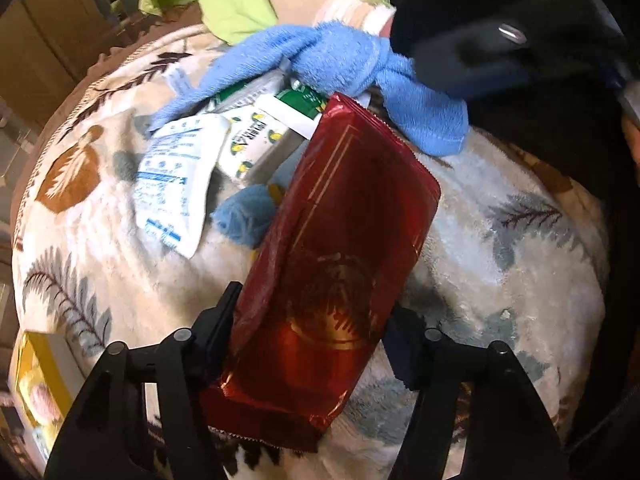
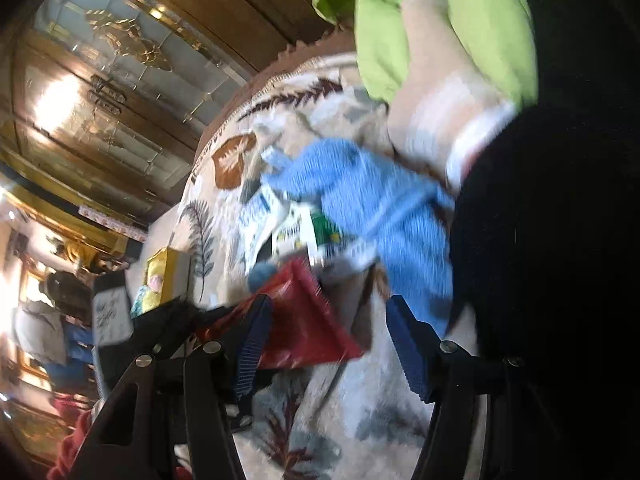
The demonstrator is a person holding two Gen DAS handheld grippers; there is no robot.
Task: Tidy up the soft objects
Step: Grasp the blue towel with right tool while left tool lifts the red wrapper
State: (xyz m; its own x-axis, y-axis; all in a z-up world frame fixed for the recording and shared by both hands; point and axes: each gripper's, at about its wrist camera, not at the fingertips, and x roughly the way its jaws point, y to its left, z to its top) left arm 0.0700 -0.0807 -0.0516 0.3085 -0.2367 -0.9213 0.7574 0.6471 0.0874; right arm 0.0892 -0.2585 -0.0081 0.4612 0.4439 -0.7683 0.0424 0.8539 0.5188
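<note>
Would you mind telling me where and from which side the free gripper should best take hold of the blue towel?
Probably the bunched, knot-like middle of the blue towel, from above: it stands proud of the packets beneath, while its flat ends lie against the blanket. The right gripper is open.

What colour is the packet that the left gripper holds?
Dark shiny red with gold lines, the packet shows best in the left wrist view, clamped in the left gripper.

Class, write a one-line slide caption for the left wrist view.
Left gripper clamps a red foil packet above a leaf-patterned blanket, with a blue towel and paper sachets beyond.
</note>
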